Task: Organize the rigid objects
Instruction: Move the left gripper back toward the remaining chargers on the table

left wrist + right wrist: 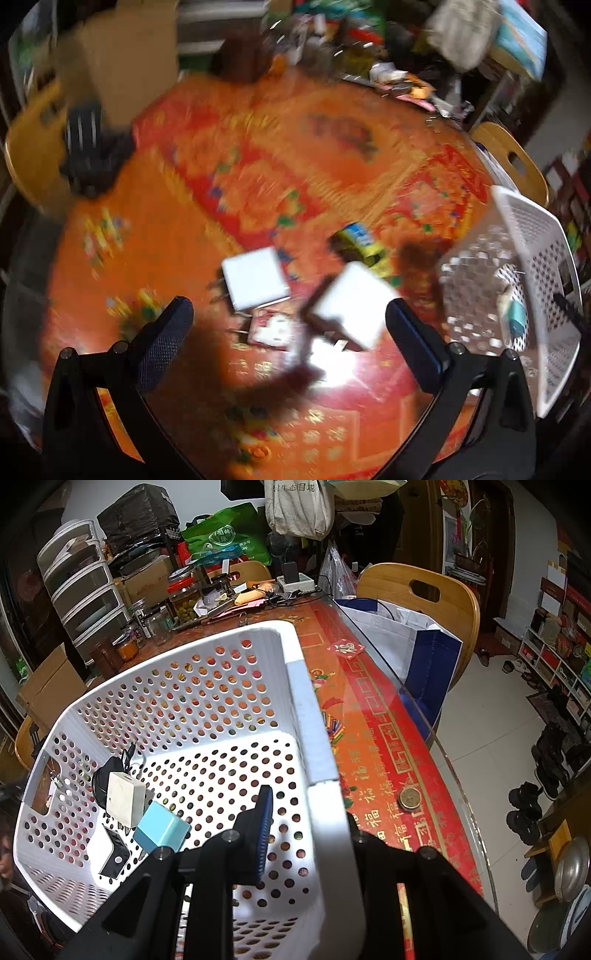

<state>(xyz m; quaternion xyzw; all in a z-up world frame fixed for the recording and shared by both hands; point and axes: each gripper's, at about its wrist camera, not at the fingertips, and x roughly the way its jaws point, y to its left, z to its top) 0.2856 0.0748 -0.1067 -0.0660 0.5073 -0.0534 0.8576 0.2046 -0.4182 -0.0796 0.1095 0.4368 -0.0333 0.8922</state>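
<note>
Right wrist view — right tool [308, 834] pinches white basket [321, 746] rim; left tool [288, 332] spread.

The left wrist view looks steeply down from well above the orange-red patterned tablecloth [229, 173], motion-blurred. The right wrist view sits close over the white perforated plastic basket [317, 738], facing along the table edge toward a wooden chair [417, 590]. Both views share that basket [532, 243] and the tablecloth [373, 716].
</note>
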